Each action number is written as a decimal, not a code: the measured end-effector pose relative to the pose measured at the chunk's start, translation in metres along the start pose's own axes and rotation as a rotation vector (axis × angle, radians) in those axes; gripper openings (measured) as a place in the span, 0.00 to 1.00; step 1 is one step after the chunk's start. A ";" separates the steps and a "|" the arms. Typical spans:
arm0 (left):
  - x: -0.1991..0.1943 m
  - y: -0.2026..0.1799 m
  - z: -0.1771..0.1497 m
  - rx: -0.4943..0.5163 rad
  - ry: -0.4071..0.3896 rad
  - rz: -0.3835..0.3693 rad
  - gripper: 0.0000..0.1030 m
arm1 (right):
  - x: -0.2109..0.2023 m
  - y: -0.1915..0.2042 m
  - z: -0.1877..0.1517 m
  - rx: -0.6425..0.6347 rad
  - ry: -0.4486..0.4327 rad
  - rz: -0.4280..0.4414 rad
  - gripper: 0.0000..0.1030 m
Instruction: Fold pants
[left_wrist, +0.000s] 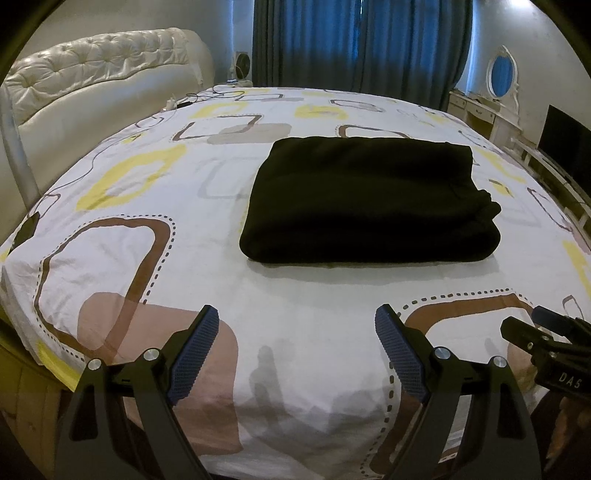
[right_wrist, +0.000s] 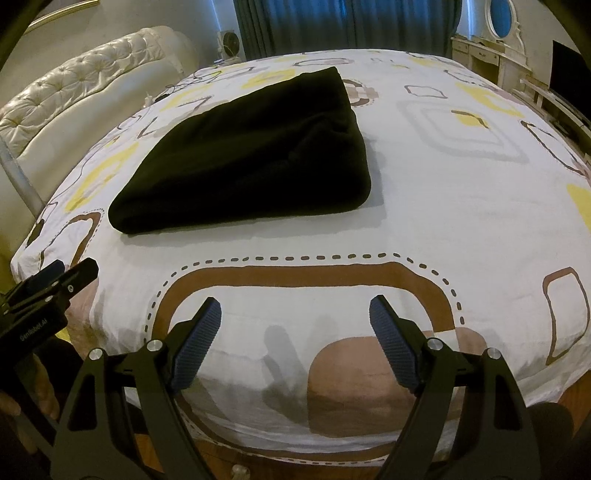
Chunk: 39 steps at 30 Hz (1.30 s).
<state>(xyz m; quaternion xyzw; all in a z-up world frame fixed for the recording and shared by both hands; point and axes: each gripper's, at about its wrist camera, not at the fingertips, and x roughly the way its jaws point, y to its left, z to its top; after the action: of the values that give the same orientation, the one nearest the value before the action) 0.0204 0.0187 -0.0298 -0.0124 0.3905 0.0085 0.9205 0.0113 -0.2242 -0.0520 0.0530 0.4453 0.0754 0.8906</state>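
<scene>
The black pants (left_wrist: 369, 201) lie folded into a thick rectangle on the patterned bed sheet (left_wrist: 295, 295). In the right wrist view the pants (right_wrist: 251, 162) sit to the upper left on the sheet (right_wrist: 443, 206). My left gripper (left_wrist: 297, 321) is open and empty, held above the near edge of the bed, well short of the pants. My right gripper (right_wrist: 295, 310) is open and empty, also at the near edge. The right gripper shows at the right edge of the left wrist view (left_wrist: 546, 332); the left gripper shows at the left edge of the right wrist view (right_wrist: 59, 277).
A cream tufted headboard (left_wrist: 99, 81) stands at the left. Blue curtains (left_wrist: 362, 44) hang behind the bed. A white dresser with an oval mirror (left_wrist: 498, 96) and a dark screen (left_wrist: 565, 144) are at the right. Cables lie at the far left corner of the bed (left_wrist: 207, 96).
</scene>
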 end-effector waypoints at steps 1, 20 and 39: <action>0.000 0.000 0.000 0.001 -0.002 0.000 0.83 | 0.000 0.000 0.000 -0.001 0.001 -0.001 0.80; -0.001 -0.009 0.001 0.031 -0.008 0.004 0.84 | 0.005 0.000 -0.007 0.008 0.019 0.008 0.80; 0.005 -0.012 0.000 0.044 0.045 0.064 0.87 | 0.010 -0.002 -0.010 0.019 0.047 0.024 0.81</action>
<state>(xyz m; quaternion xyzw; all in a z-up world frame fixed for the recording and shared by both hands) 0.0241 0.0066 -0.0335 0.0202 0.4112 0.0288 0.9109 0.0100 -0.2240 -0.0662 0.0649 0.4663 0.0834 0.8783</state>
